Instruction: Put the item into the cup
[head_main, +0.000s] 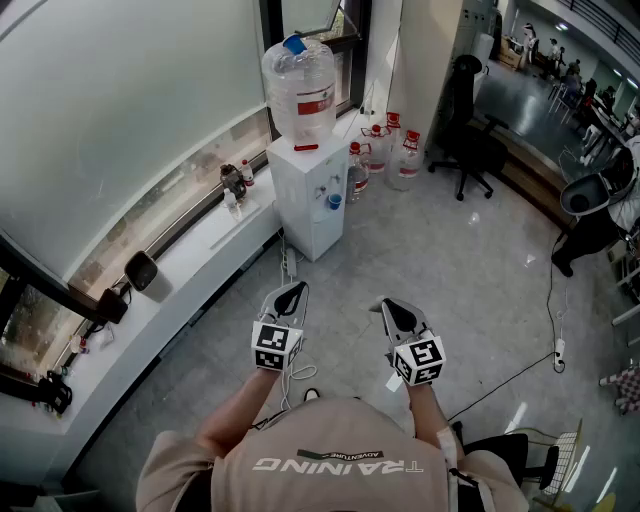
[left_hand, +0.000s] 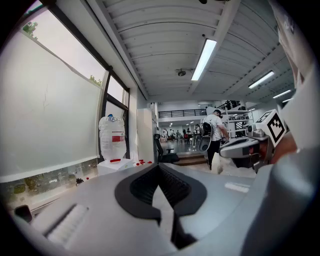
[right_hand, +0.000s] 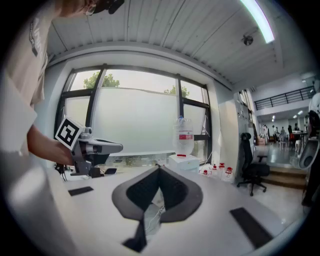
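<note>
With the left gripper (head_main: 298, 290) and right gripper (head_main: 390, 306) both closed and empty above the floor (head_main: 450, 250) and no item or cup visible, the task seems unstarted and finding them comes next.

left tool (head_main: 297, 288): hovering at lower centre of the head view, pointing up-frame, jaws meeting at the tips, gripping nothing | right tool (head_main: 388, 306): hovering just beside it to the right, level with it, jaws likewise closing tip to tip, empty | both forearms (head_main: 238, 405): reaching forward from the bottom edge
</note>
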